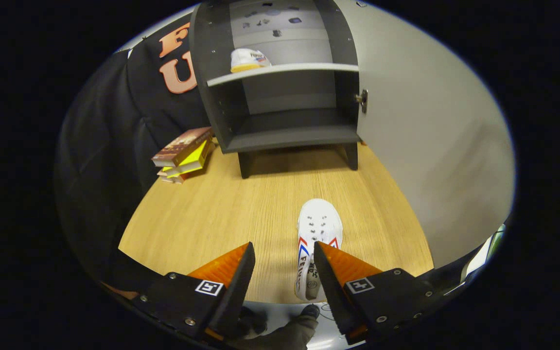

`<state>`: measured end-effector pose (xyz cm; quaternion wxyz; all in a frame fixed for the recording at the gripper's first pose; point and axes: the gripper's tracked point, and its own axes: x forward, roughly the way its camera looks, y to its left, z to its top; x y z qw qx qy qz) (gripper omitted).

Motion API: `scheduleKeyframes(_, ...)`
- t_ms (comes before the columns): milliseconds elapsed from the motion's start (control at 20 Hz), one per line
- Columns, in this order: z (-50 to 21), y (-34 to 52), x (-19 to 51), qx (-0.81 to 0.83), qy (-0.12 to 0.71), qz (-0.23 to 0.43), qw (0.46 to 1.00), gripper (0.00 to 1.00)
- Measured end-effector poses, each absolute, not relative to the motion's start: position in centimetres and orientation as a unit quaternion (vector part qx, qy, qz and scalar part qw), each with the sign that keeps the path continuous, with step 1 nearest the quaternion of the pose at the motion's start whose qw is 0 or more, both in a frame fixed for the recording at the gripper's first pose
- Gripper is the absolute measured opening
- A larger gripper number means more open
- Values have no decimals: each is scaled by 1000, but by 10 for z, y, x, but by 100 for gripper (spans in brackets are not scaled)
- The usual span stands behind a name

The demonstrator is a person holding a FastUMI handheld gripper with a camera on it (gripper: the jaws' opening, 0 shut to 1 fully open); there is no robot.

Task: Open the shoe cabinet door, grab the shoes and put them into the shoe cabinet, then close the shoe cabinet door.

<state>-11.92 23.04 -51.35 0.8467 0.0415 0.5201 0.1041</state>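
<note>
Down on the wooden table point(202, 218), a white shoe point(316, 238) with red-blue side stripes lies between the spread gripper point(283, 253) fingers, beside the right one; cabinet point(280, 121) open beyond.

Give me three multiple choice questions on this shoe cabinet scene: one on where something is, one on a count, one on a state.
1. Where does the white shoe on the table lie?
A. between the gripper's jaws
B. on the books
C. inside the cabinet

2. How many shoes are on the cabinet's upper shelf?
A. none
B. one
C. three

3. The cabinet door is:
A. shut
B. missing
C. open

Answers:
1 A, its heel end sits between the open jaws, close to the right one, toe pointing at the cabinet.
2 B, a single shoe rests there.
3 C, the door is swung wide and both shelves show.
</note>
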Motion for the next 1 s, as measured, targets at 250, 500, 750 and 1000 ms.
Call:
scheduleKeyframes(250,-565,228,-130,31,535,70,841,68)
scheduleKeyframes(500,-603,230,-127,31,543,36,838,60)
scheduleKeyframes(750,-615,220,-113,21,517,-12,856,41)
scheduleKeyframes(1000,-617,220,-112,10,529,-7,848,11)
